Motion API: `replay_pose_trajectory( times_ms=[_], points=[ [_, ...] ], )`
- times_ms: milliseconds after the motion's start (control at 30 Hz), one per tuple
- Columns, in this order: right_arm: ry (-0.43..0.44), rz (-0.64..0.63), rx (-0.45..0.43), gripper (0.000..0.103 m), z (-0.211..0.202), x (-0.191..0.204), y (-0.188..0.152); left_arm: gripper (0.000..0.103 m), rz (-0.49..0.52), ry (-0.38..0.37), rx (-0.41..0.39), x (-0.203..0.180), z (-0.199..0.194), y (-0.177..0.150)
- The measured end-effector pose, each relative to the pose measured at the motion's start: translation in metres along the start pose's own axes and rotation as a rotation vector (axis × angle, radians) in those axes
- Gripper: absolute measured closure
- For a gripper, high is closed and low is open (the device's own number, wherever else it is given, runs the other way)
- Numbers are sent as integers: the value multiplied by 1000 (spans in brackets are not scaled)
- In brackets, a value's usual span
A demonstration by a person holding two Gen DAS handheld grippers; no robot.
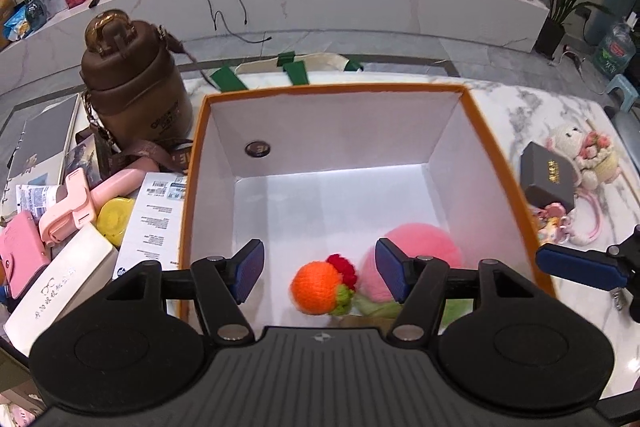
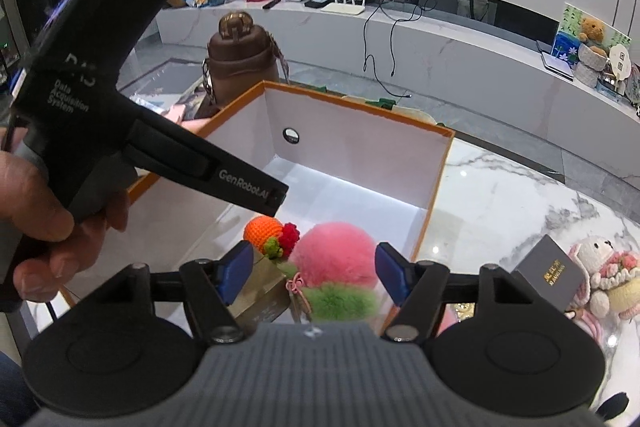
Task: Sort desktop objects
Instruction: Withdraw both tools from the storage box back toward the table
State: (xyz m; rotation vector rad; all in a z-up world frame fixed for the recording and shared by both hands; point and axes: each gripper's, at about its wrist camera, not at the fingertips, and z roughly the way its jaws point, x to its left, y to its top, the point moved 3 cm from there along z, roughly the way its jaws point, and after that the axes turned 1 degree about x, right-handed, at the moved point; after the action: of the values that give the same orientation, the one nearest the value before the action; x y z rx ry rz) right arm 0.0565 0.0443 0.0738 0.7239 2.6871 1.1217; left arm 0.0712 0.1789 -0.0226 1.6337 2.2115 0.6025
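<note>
An orange-rimmed white box [image 1: 192, 187] stands on the marble table. On its floor lie an orange crocheted fruit [image 1: 318, 287] with a red flower, and a pink fluffy peach [image 1: 424, 247] with green fuzz. My left gripper [image 1: 320, 271] hovers open above them, holding nothing. In the right wrist view, my right gripper [image 2: 315, 273] is open over the box's [image 2: 440, 183] near corner. The pink peach [image 2: 334, 257] and a small gold box [image 2: 260, 293] lie below, between its pads, and the pads do not press on them. A hand [image 2: 40, 219] holds the left gripper's housing [image 2: 100, 99] at the left.
Left of the box stand a brown bottle bag [image 1: 136, 87], pink cases [image 1: 20, 255], a yellow disc [image 1: 114, 221], a white glasses case [image 1: 60, 279] and papers. To the right lie a black booklet box [image 1: 550, 179], a crocheted bunny [image 1: 580, 155] and trinkets.
</note>
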Motion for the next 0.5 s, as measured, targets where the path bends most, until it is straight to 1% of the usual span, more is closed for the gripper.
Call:
replay_pose_trajectory(
  times_ms=[400,500],
  points=[
    [-24,35,-46,32,-15,-12,0,30,61,-2,-24,-30,-15,-2],
    [-33,50,-55,32,-27,-22,-7,30,78,5,-27,-37,-18,-3]
  ],
)
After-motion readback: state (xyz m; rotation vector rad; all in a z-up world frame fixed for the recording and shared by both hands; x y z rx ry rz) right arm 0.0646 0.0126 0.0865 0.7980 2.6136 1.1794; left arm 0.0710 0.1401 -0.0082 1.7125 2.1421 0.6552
